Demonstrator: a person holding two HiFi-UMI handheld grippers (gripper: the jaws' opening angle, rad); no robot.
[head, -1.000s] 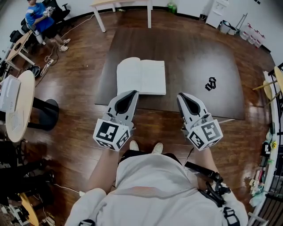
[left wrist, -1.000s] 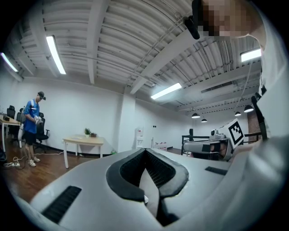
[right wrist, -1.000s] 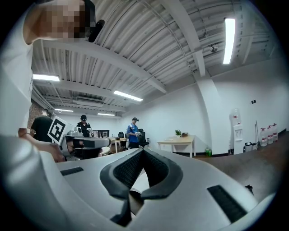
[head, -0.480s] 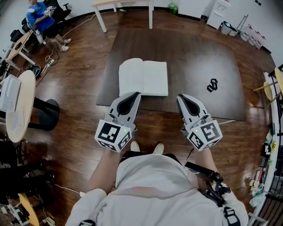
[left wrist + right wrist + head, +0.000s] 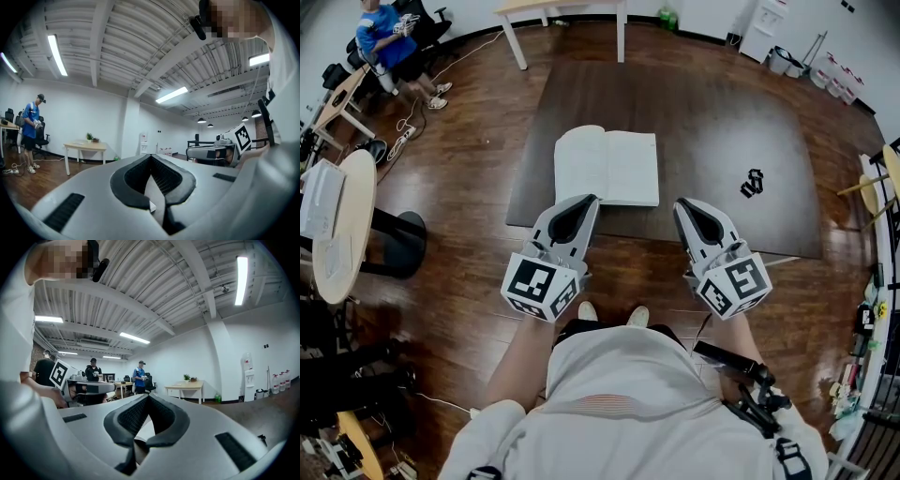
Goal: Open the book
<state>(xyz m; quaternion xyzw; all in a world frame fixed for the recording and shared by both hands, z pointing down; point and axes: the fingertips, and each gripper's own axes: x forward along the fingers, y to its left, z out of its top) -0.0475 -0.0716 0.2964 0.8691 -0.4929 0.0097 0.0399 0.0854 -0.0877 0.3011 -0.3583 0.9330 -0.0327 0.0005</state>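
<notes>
We could not tell what the small black thing [image 5: 752,182] on the desk [image 5: 703,112] was. The book [image 5: 607,165] had print too fine to read, and the left tool [image 5: 586,200] covered part of its near edge. That tool and the right tool [image 5: 682,203] hid stretches of the desk's near edge. In the right tool's view the book [image 5: 144,431] showed only as a sliver. In the left tool's view, a white corner [image 5: 150,206] was too small to name. The frame's top edge cut off a seated person [image 5: 382,42].

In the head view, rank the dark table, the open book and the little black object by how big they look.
Largest to smallest:
1. dark table
2. open book
3. little black object
The gaps are clear, no ties.
</notes>
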